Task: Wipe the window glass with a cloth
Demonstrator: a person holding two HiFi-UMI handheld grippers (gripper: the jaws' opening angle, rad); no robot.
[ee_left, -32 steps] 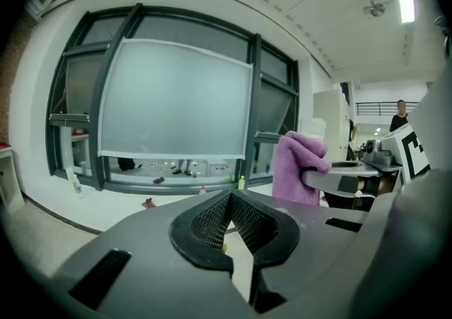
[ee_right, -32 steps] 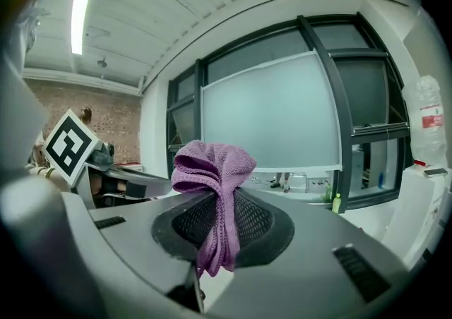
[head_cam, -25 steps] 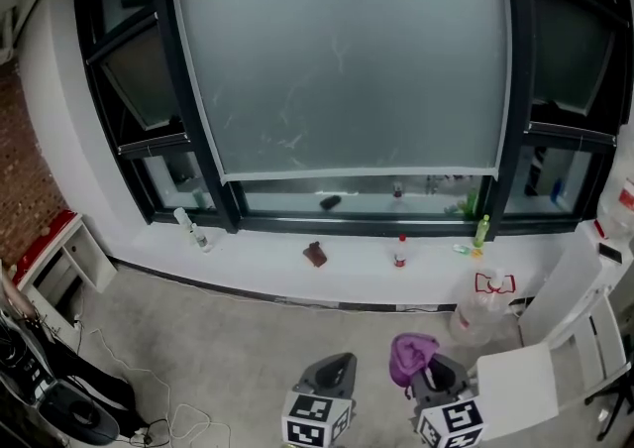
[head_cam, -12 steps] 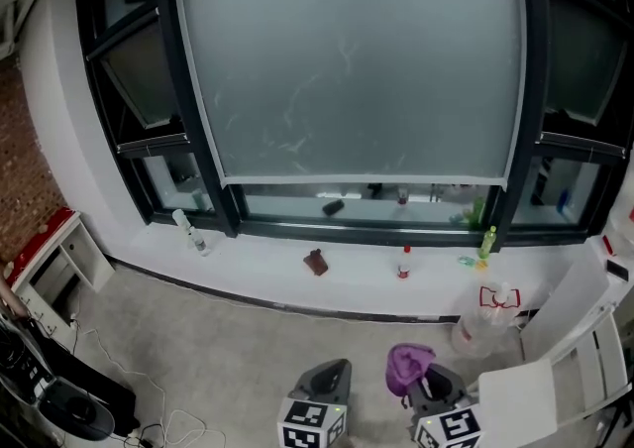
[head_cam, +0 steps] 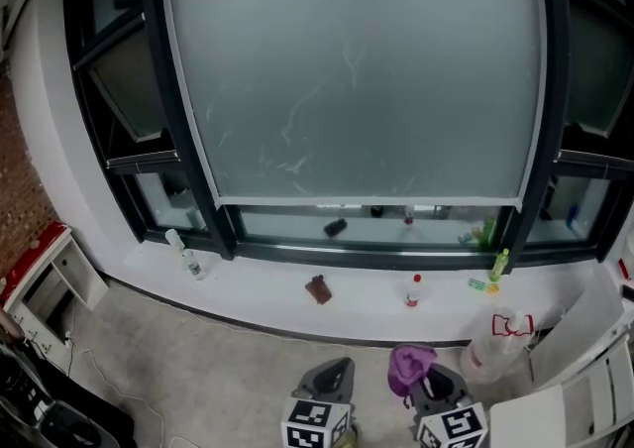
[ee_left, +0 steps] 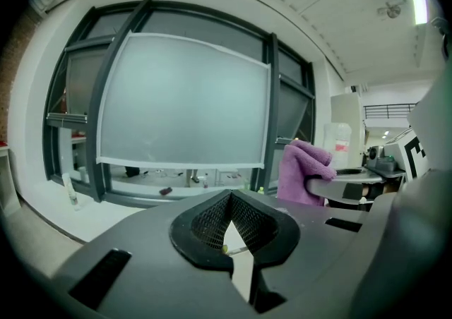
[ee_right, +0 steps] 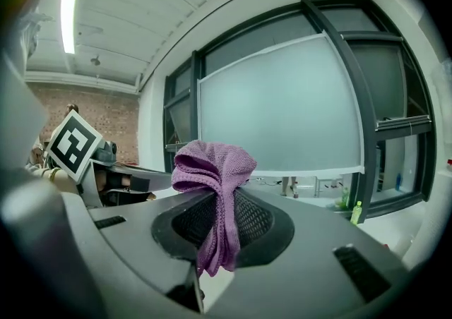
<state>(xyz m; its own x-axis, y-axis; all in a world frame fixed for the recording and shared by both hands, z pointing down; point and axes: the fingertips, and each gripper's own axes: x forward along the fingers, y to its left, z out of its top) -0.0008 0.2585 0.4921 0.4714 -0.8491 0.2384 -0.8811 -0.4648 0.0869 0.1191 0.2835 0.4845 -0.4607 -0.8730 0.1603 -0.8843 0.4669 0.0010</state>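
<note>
The window glass (head_cam: 357,69) looms nearer ahead of the tongs than 1 second ago, wiping unstarted: the right gripper (head_cam: 439,394) pinches the purple cloth (head_cam: 411,365), and the left gripper (head_cam: 332,379) is closed, empty.

Soft, even daylight comes through the large frosted grey-white window pane (head_cam: 352,69), the brightest surface in the head view. It shows no glare, and shadows on the pale grey floor (head_cam: 218,357) below it are faint. Up and left of the pane, in the right gripper view, a long white ceiling strip lamp (ee_right: 68,14) burns out. Both gripper views bow the pane's black frame bars (ee_right: 357,92) and blacken at the corners. The bunched purple knitted cloth (ee_right: 215,169) before the pane is crisp.
</note>
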